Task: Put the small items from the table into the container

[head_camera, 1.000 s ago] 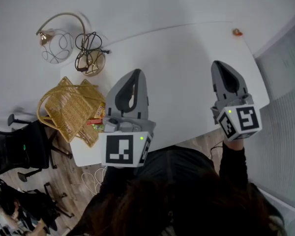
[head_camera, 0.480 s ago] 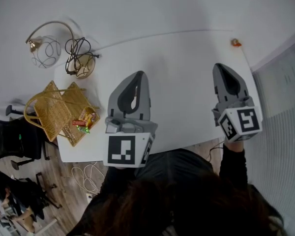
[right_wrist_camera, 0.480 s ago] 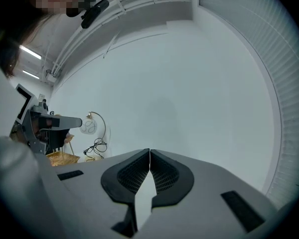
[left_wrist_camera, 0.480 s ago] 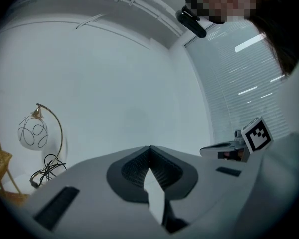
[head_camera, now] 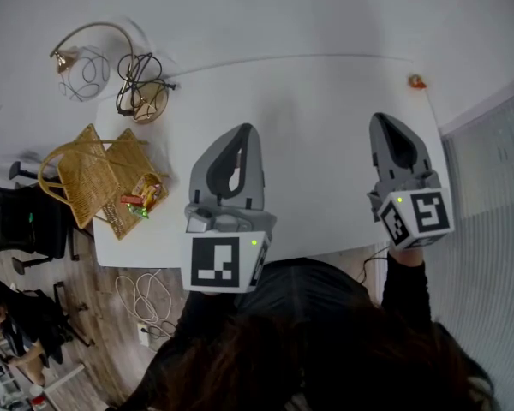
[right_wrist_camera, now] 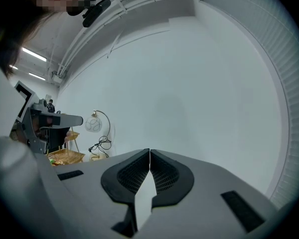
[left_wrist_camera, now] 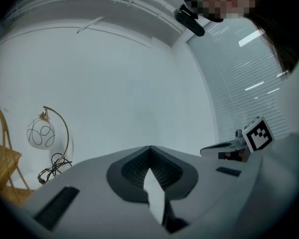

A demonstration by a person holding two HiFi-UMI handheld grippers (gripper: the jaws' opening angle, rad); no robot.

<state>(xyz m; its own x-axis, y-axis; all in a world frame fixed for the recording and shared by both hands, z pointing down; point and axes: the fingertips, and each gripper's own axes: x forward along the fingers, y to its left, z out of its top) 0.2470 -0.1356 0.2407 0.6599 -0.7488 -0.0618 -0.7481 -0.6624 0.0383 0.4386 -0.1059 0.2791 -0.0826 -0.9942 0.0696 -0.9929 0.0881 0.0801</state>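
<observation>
Both clenched, empty: left gripper (head_camera: pixel 244 131), right gripper (head_camera: pixel 385 120). Basket (head_camera: pixel 90 182) at 9 o'clock of table (head_camera: pixel 325 144); orange item (head_camera: pixel 417 81) at 1.

Left tongs (left_wrist_camera: pixel 150 149) closed, empty; lamp (left_wrist_camera: pixel 40 132) beyond, left.

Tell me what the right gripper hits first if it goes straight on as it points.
Probably nothing on the table: the right gripper, shut, points across bare table top. The small orange item lies right of that line. Beyond it, only the white wall shows, how far is unclear.
</observation>
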